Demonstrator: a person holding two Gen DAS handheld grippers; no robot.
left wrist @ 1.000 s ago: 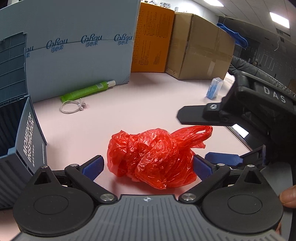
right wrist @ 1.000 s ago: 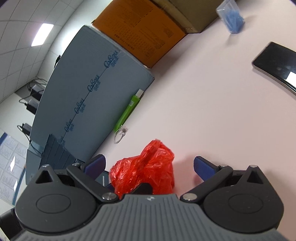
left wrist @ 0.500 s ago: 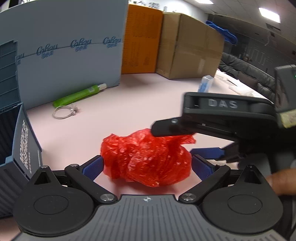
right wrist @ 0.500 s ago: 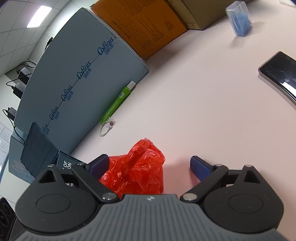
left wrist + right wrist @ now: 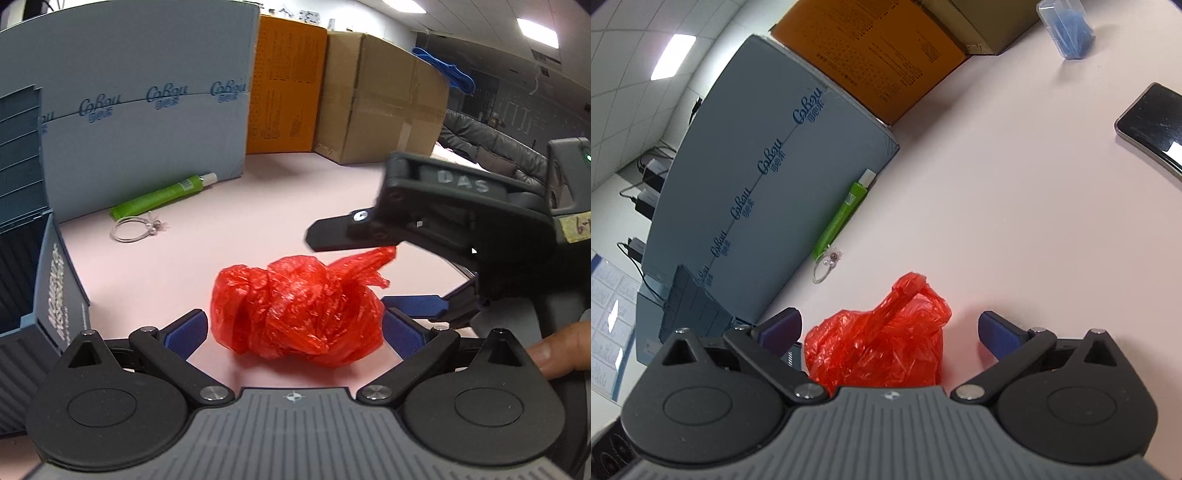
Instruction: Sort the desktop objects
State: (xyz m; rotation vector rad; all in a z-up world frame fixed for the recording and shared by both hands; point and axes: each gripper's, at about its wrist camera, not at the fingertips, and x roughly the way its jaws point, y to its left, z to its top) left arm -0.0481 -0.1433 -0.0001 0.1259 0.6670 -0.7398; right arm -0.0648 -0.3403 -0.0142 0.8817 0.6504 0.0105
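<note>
pale pink desktop (image 5: 280, 206) carries a crumpled red plastic bag (image 5: 295, 314) near its front edge, lying between the wide-open, empty left gripper (image 5: 293, 330) and right gripper (image 5: 890, 330), so grasping seems in hand; next, one closes gently.

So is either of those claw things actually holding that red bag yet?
No. The red plastic bag lies on the table between both sets of open jaws; neither the left gripper nor right gripper grips it.
</note>
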